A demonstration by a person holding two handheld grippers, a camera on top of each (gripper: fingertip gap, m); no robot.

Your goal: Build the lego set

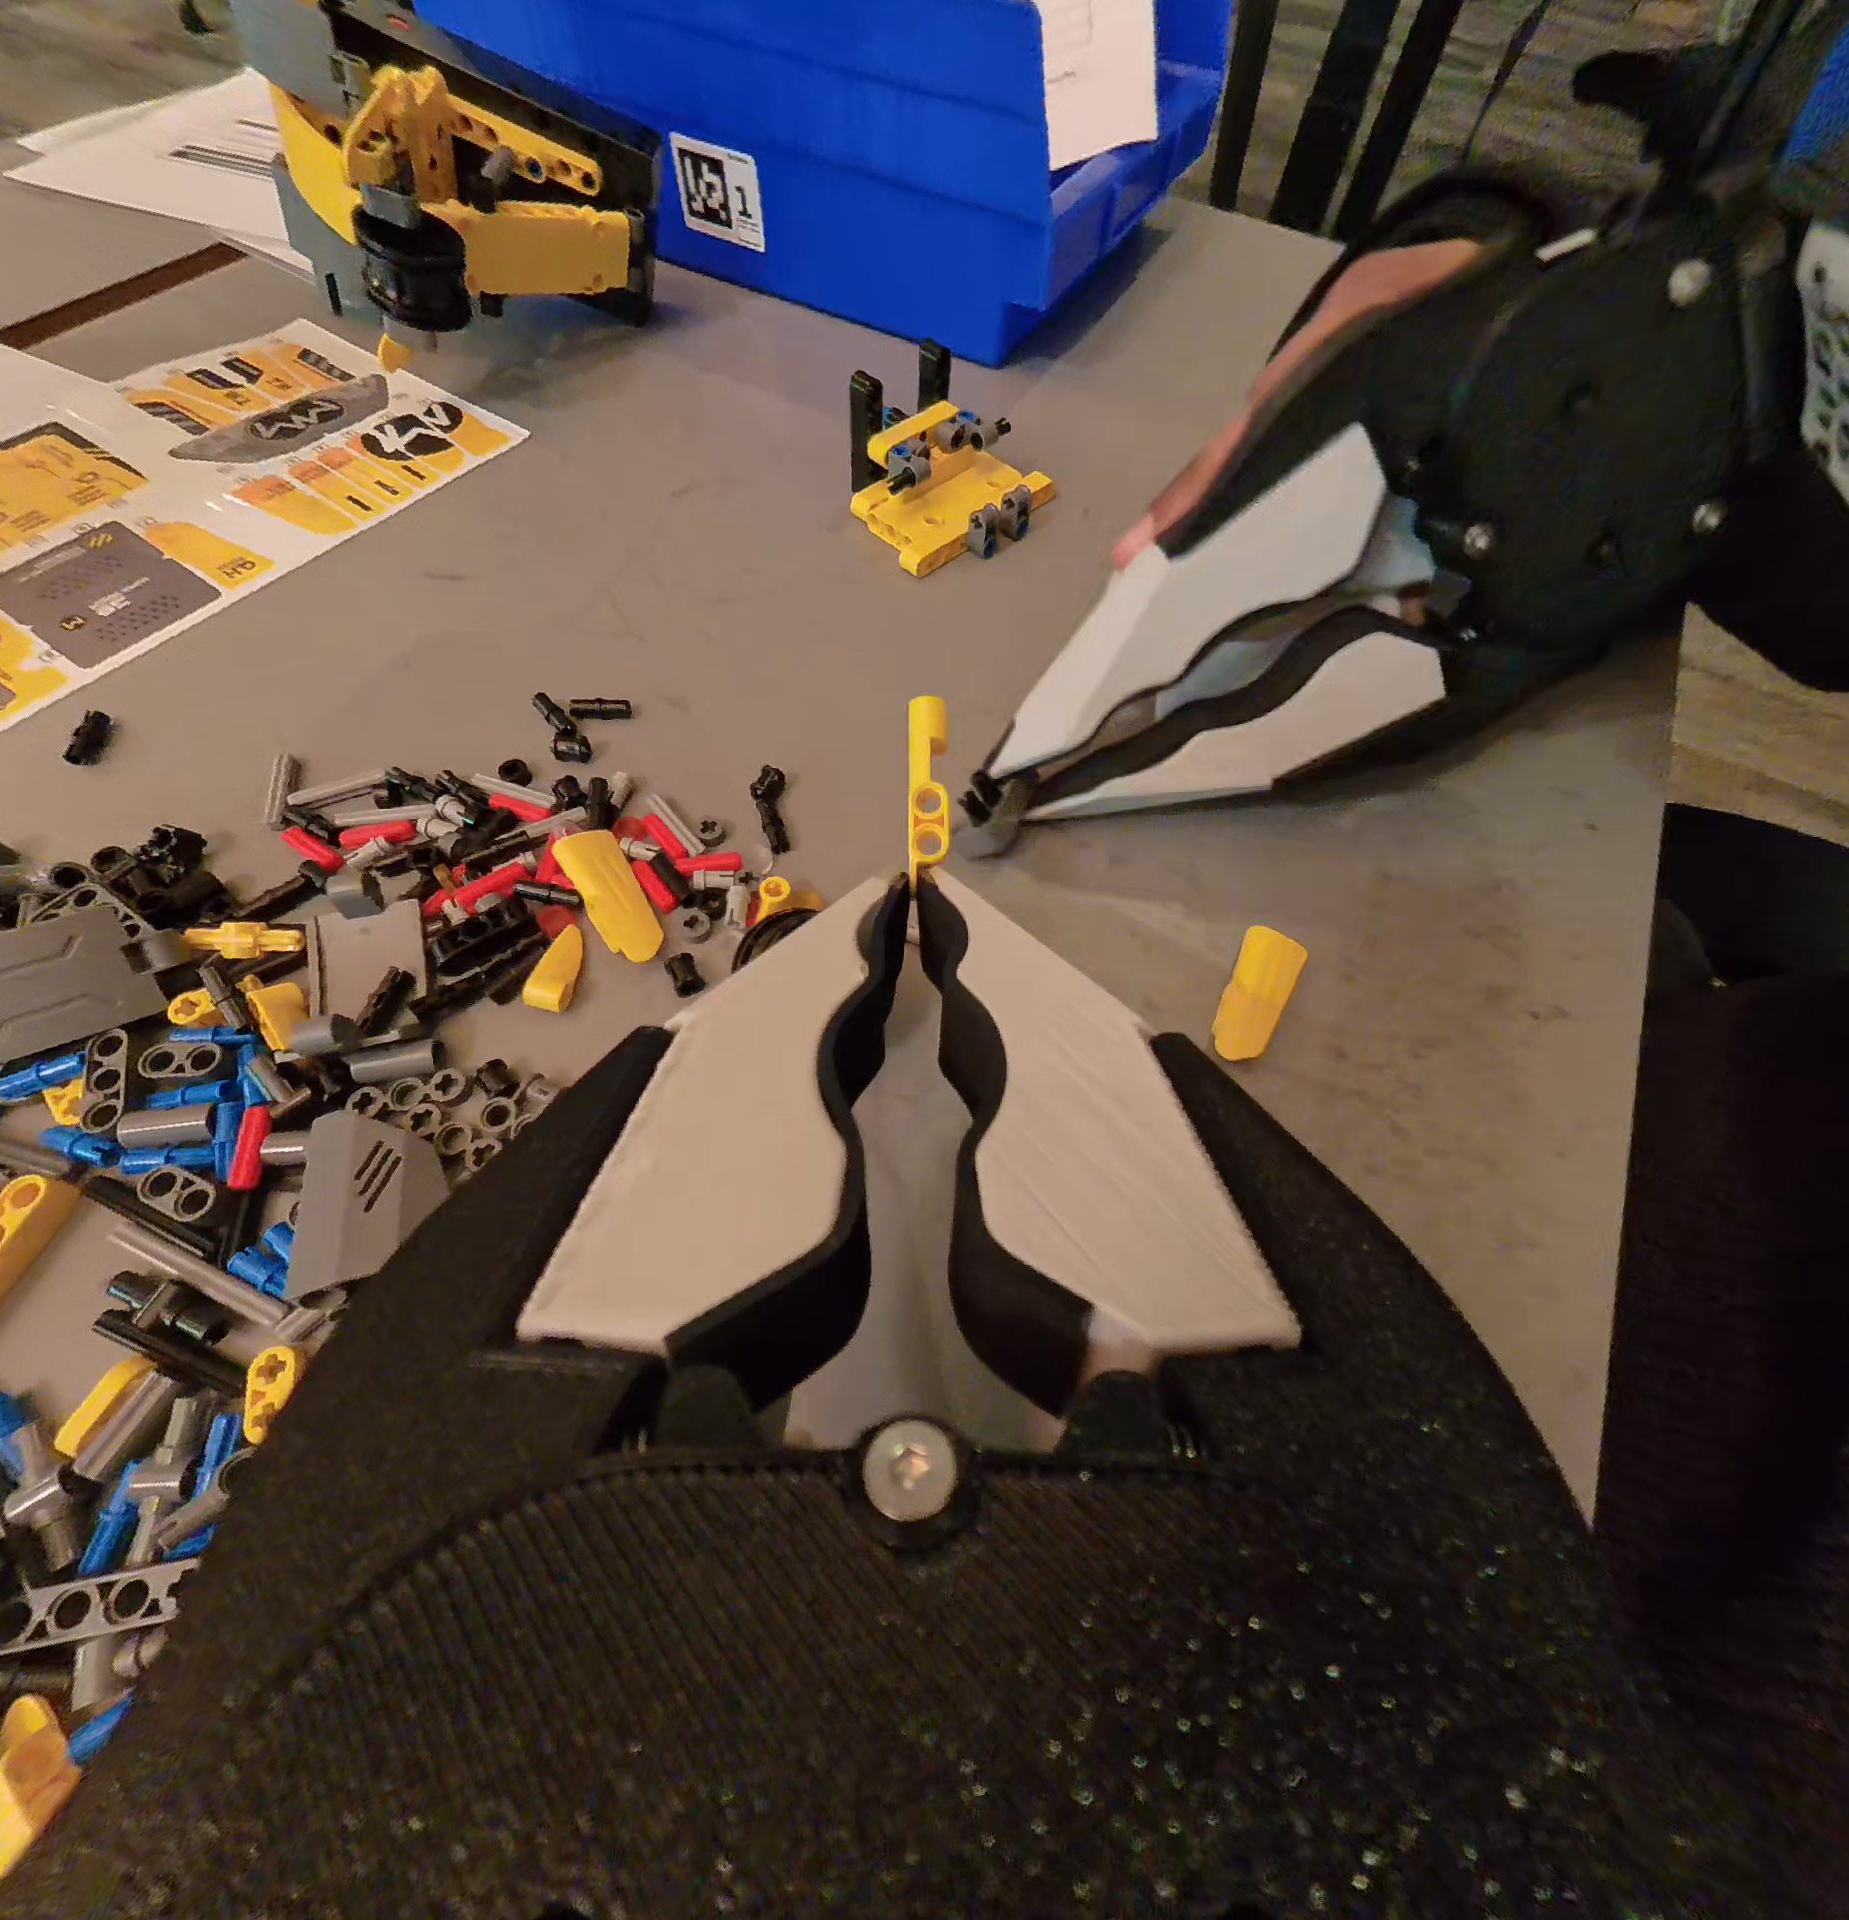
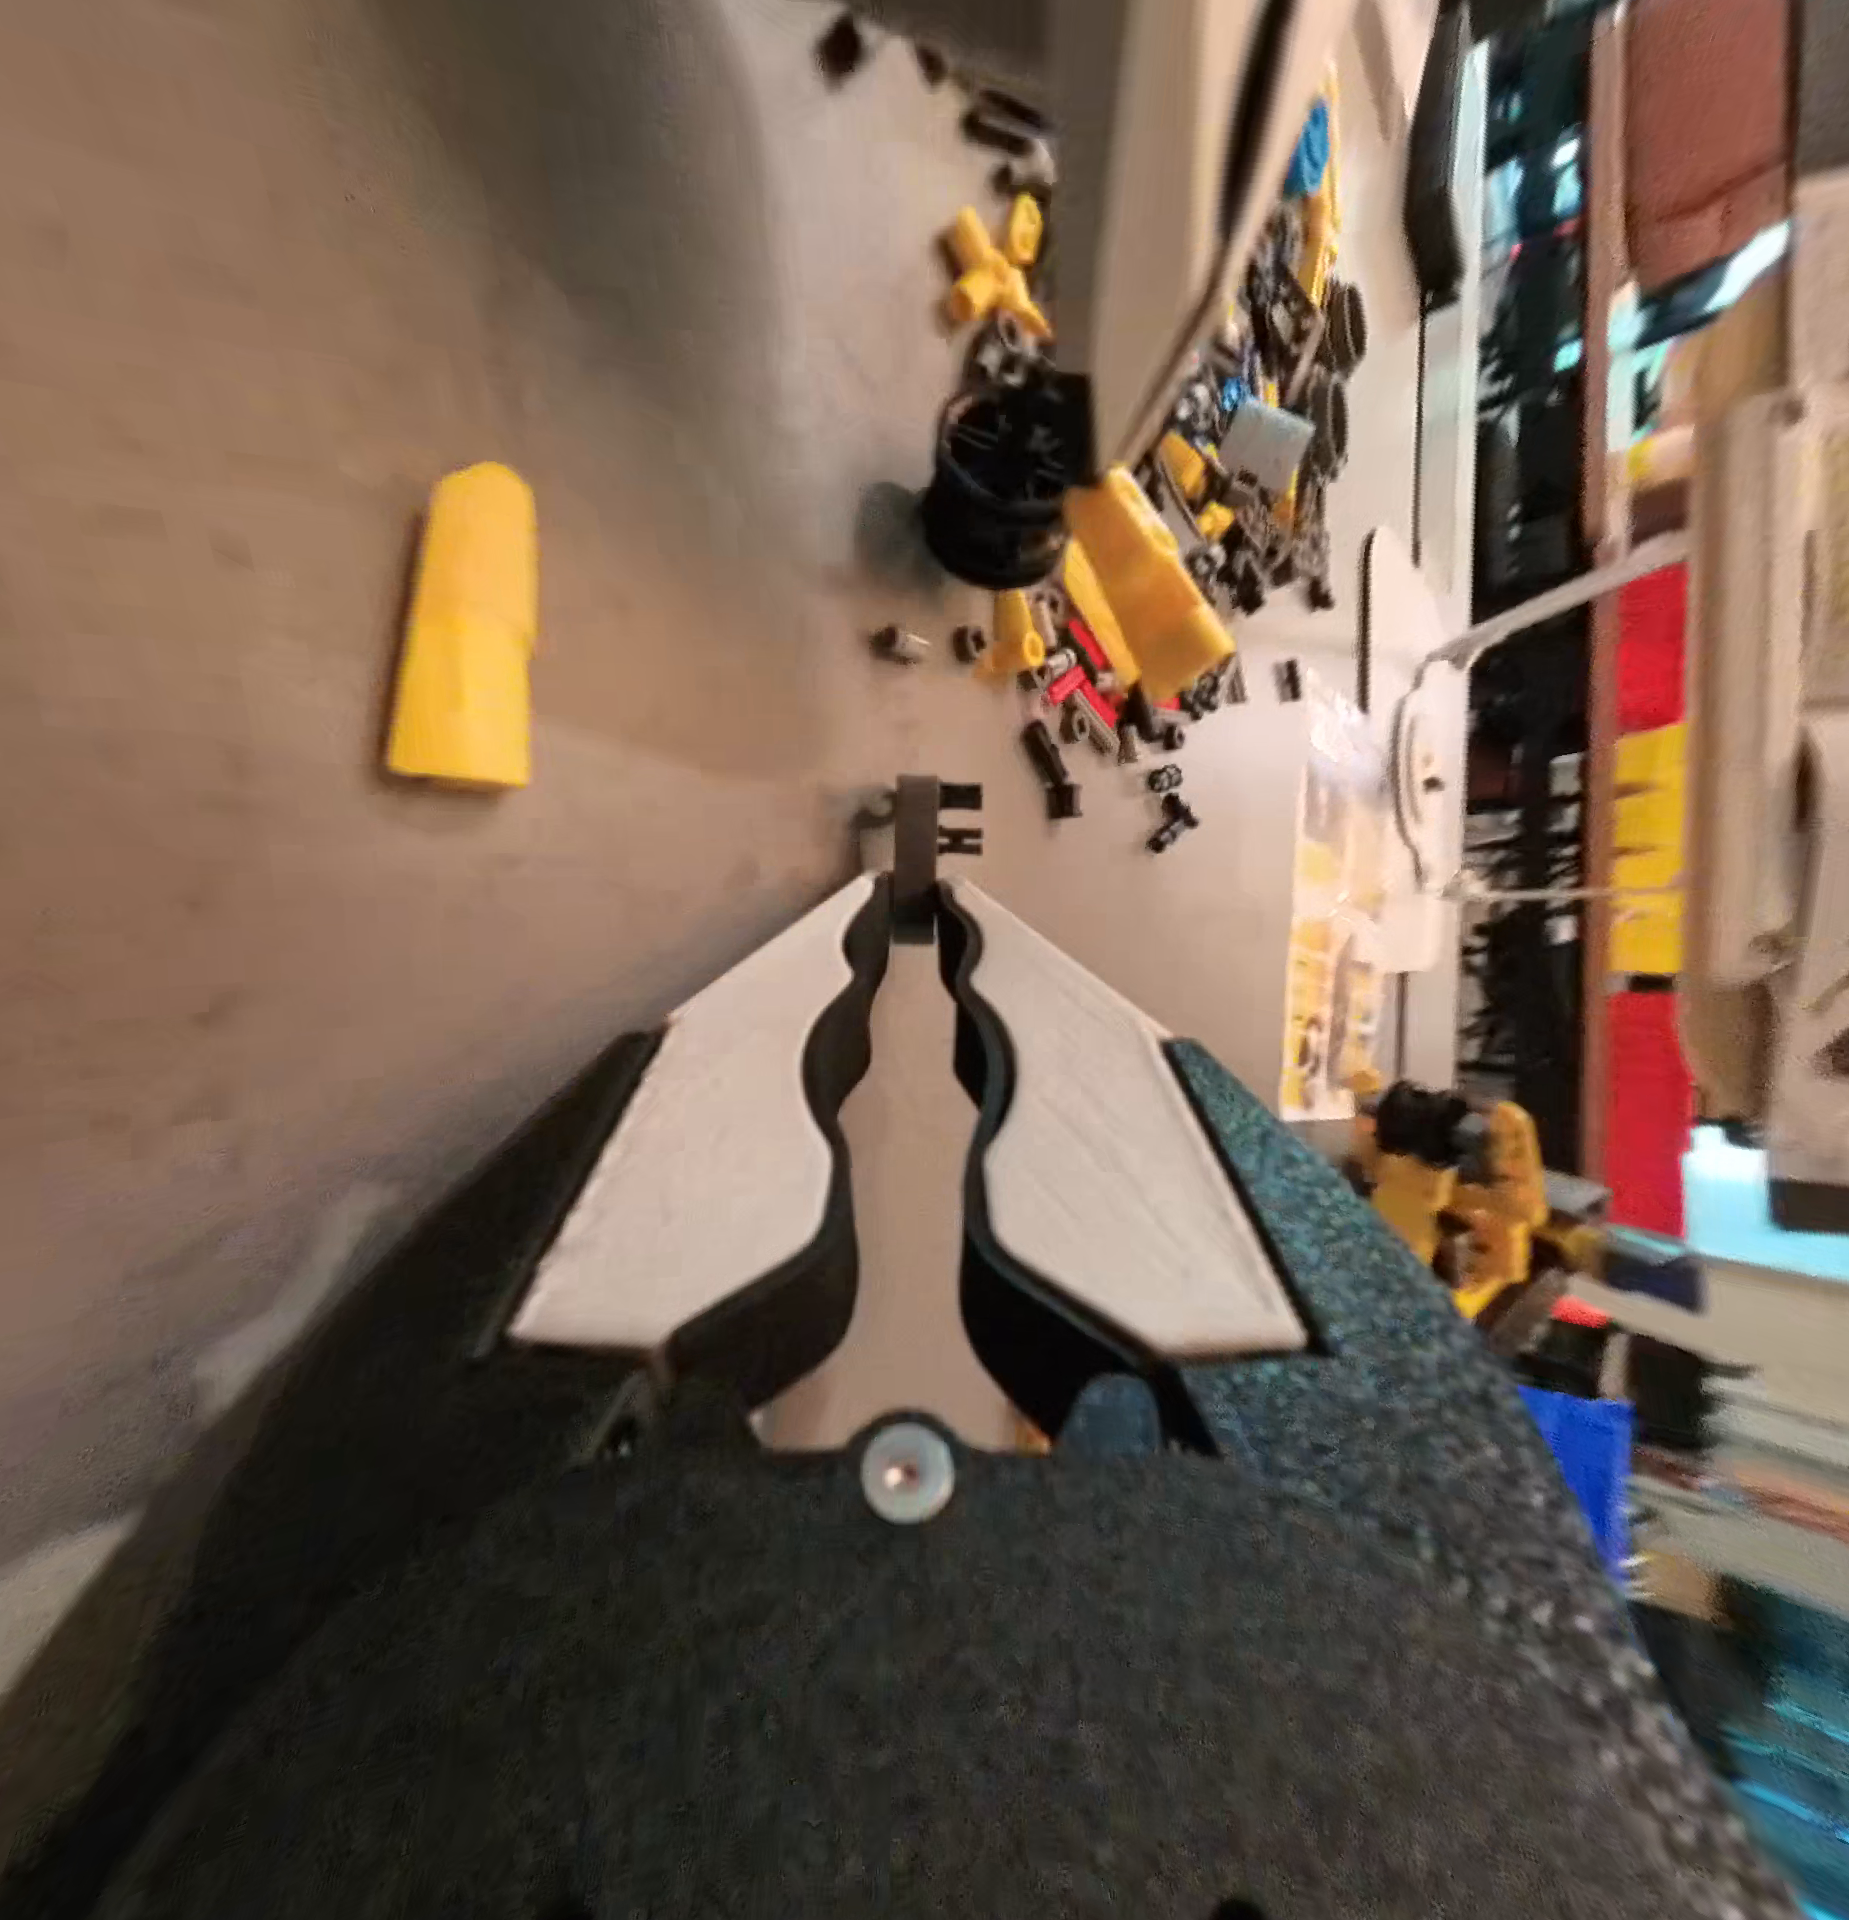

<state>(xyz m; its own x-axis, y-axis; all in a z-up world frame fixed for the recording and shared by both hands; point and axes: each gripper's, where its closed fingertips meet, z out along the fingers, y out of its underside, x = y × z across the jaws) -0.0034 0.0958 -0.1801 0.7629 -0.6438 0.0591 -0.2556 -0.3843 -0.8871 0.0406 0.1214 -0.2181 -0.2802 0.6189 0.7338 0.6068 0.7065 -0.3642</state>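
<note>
My left gripper [image 1: 914, 883] pinches the thin yellow holed plastic beam [image 1: 926, 790] upright; my right gripper [image 2: 912, 894], fingers clamped on a small grey-black pinned connector [image 2: 918, 831], faces it.

Bare counter [image 1: 691, 644] lies open ahead of me — a loose parts pile [image 1: 307, 997] crowds my left, a small yellow assembly [image 1: 946, 488] and blue bin [image 1: 899, 177] block beyond.

Both grippers pinched shut at the tips.
Left gripper [image 1: 912, 883] points forward; right gripper [image 1: 987, 800] angles in from the right, tips close together.
</note>
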